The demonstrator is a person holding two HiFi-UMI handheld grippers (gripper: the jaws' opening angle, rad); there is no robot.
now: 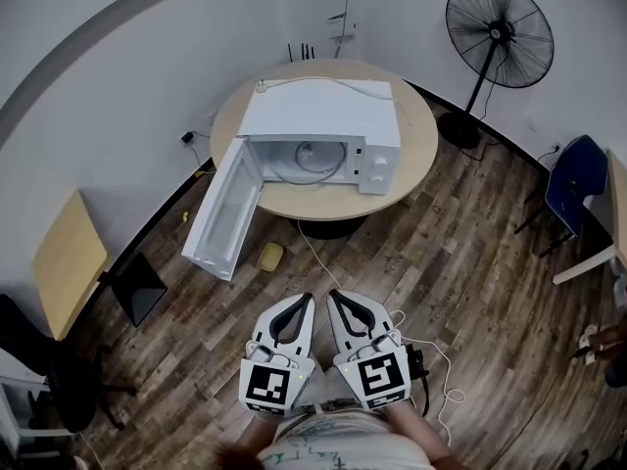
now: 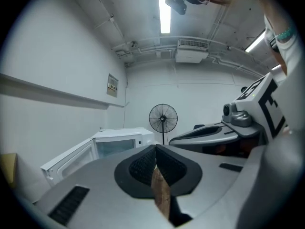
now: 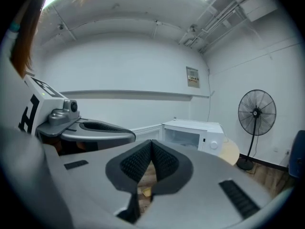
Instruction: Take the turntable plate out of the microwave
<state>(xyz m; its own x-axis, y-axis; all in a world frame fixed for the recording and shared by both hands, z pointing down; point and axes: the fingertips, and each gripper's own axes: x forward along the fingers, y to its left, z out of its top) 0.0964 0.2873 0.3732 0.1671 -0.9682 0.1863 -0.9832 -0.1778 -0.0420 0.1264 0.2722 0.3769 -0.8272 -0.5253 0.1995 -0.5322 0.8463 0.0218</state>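
A white microwave (image 1: 318,130) stands on a round wooden table (image 1: 421,145) ahead, its door (image 1: 223,209) swung open to the left. Inside lies the round glass turntable plate (image 1: 312,162). My left gripper (image 1: 310,300) and right gripper (image 1: 331,297) hang side by side over the wood floor, well short of the table, both shut with nothing between the jaws. The left gripper view shows the microwave (image 2: 125,142) far off past the shut left gripper (image 2: 156,148). In the right gripper view the microwave (image 3: 193,133) sits beyond the shut right gripper (image 3: 151,143).
A black standing fan (image 1: 498,37) stands behind the table at the right. A yellow object (image 1: 270,256) lies on the floor near the open door. White cables (image 1: 421,346) trail across the floor. A blue chair (image 1: 573,189) and a desk (image 1: 69,262) flank the room.
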